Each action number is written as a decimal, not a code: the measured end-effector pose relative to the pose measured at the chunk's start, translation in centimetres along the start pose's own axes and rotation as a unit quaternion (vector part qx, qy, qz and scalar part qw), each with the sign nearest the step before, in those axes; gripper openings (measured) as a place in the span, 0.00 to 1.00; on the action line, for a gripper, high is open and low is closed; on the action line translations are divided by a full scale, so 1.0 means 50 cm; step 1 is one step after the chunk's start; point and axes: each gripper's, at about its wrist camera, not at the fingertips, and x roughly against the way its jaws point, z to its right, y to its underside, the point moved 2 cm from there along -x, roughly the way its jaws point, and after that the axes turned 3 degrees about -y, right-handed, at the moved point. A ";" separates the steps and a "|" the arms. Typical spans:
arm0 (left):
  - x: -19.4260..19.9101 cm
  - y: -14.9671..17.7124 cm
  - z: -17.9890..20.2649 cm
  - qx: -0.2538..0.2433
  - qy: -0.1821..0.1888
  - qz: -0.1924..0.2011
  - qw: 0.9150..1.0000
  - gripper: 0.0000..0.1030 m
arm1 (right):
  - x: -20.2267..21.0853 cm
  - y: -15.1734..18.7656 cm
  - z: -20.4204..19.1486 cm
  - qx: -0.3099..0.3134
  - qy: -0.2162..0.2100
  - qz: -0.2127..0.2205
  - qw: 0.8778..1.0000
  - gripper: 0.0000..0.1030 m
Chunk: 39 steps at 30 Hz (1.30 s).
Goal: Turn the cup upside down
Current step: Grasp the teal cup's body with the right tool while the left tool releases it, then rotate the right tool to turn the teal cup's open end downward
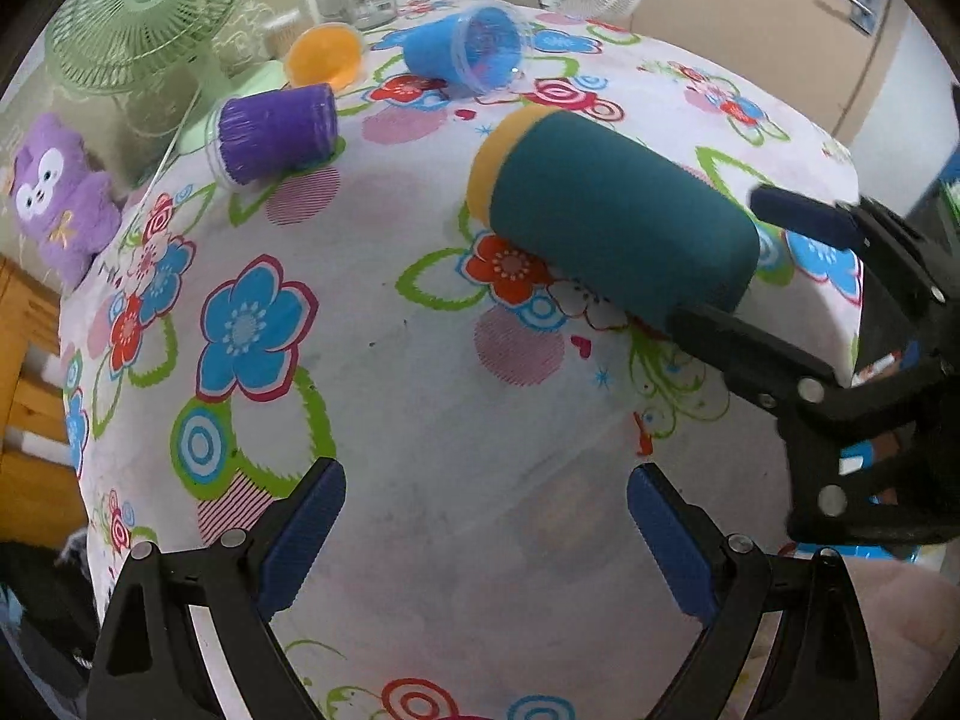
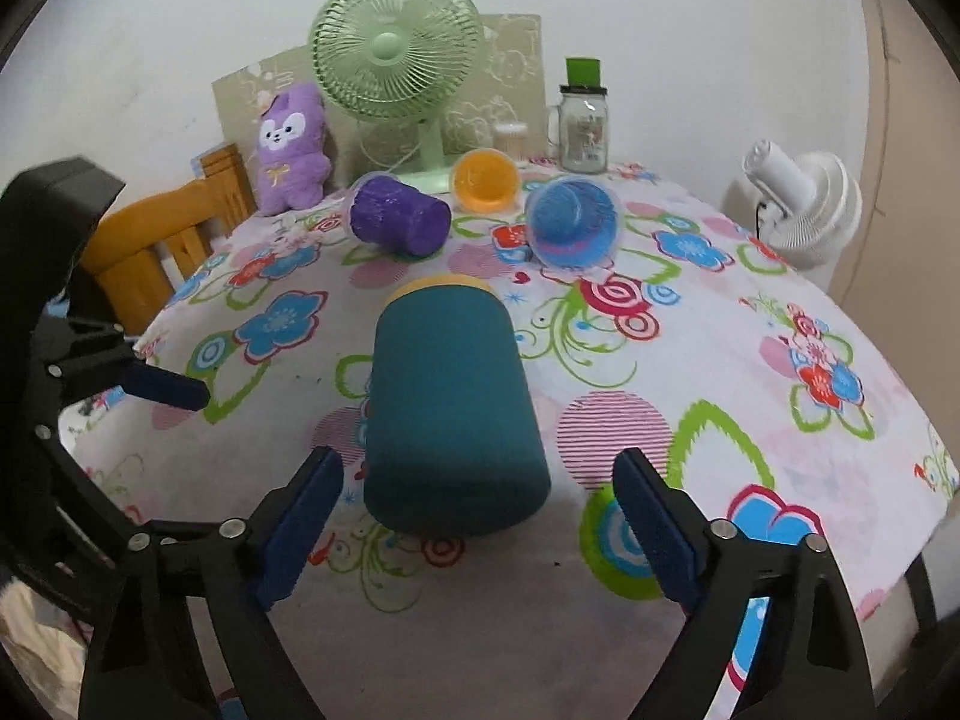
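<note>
A teal cup (image 1: 618, 219) with a yellow rim lies on its side on the floral tablecloth; it also shows in the right wrist view (image 2: 450, 414), base toward the camera. My right gripper (image 2: 477, 534) is open, its blue pads on either side of the cup's base, not touching. In the left wrist view the right gripper (image 1: 738, 264) straddles the cup's base end. My left gripper (image 1: 486, 531) is open and empty over bare cloth, well left of the cup; it shows at the left edge of the right wrist view (image 2: 168, 390).
Purple (image 2: 399, 219), orange (image 2: 485, 181) and blue (image 2: 573, 221) cups lie on their sides at the back. Behind them stand a green fan (image 2: 396, 54), a purple plush (image 2: 291, 147) and a glass jar (image 2: 583, 126). A white fan (image 2: 798, 204) is off the right, a wooden chair (image 2: 162, 234) at the left.
</note>
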 end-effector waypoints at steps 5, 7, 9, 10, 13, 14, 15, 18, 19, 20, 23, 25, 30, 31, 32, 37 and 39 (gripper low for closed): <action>-0.007 0.001 0.004 -0.015 0.001 0.005 1.000 0.94 | -0.016 0.008 -0.005 0.007 -0.001 0.011 1.000 0.87; -0.008 0.000 0.001 -0.013 0.004 0.007 1.000 0.94 | -0.023 0.009 -0.005 0.005 -0.003 0.014 1.000 0.82; -0.012 0.000 -0.003 -0.010 0.007 0.007 1.000 0.94 | -0.027 0.011 -0.004 0.001 -0.005 0.017 1.000 0.80; -0.014 0.000 -0.005 -0.009 0.008 0.007 1.000 0.94 | -0.030 0.012 -0.004 0.000 -0.005 0.019 1.000 0.79; -0.022 0.001 -0.009 -0.008 0.006 0.006 1.000 0.94 | -0.032 0.013 -0.005 0.000 -0.011 0.030 0.999 0.69; -0.024 0.002 -0.009 -0.009 0.005 0.006 1.000 0.94 | -0.031 0.012 -0.004 0.000 -0.012 0.034 0.999 0.69; -0.027 0.002 -0.009 -0.009 0.004 0.006 1.000 0.94 | -0.031 0.011 -0.004 0.000 -0.013 0.036 0.999 0.69; -0.029 -0.002 -0.010 -0.007 0.006 0.010 1.000 0.94 | -0.028 0.009 -0.003 -0.001 -0.013 0.045 0.999 0.68; -0.029 -0.004 -0.009 -0.007 0.007 0.011 1.000 0.94 | -0.027 0.008 -0.001 -0.002 -0.014 0.047 0.999 0.68; -0.029 -0.006 -0.008 -0.008 0.006 0.012 1.000 0.94 | -0.026 0.006 0.000 -0.004 -0.016 0.047 0.999 0.68; -0.027 -0.008 -0.003 -0.011 0.005 0.015 1.000 0.94 | -0.021 0.002 0.006 -0.010 -0.015 0.049 0.999 0.67; -0.021 -0.011 -0.002 -0.009 0.004 0.018 1.000 0.94 | -0.018 -0.002 0.009 -0.011 -0.012 0.052 0.998 0.67; -0.014 -0.018 0.000 0.002 0.004 0.020 1.000 0.94 | -0.010 -0.010 0.011 -0.006 -0.017 0.062 0.998 0.66; -0.012 -0.019 0.001 0.004 0.002 0.020 1.000 0.94 | -0.007 -0.012 0.011 -0.005 -0.017 0.063 0.998 0.66; -0.010 -0.020 0.002 0.006 0.001 0.021 1.000 0.94 | -0.004 -0.015 0.011 -0.005 -0.019 0.064 0.998 0.66; 0.001 -0.023 0.005 0.012 -0.002 0.019 1.000 0.94 | 0.010 -0.031 0.015 -0.003 -0.021 0.068 0.997 0.66; 0.007 -0.025 0.007 0.016 -0.002 0.016 1.000 0.94 | 0.018 -0.039 0.018 -0.004 -0.019 0.070 0.997 0.66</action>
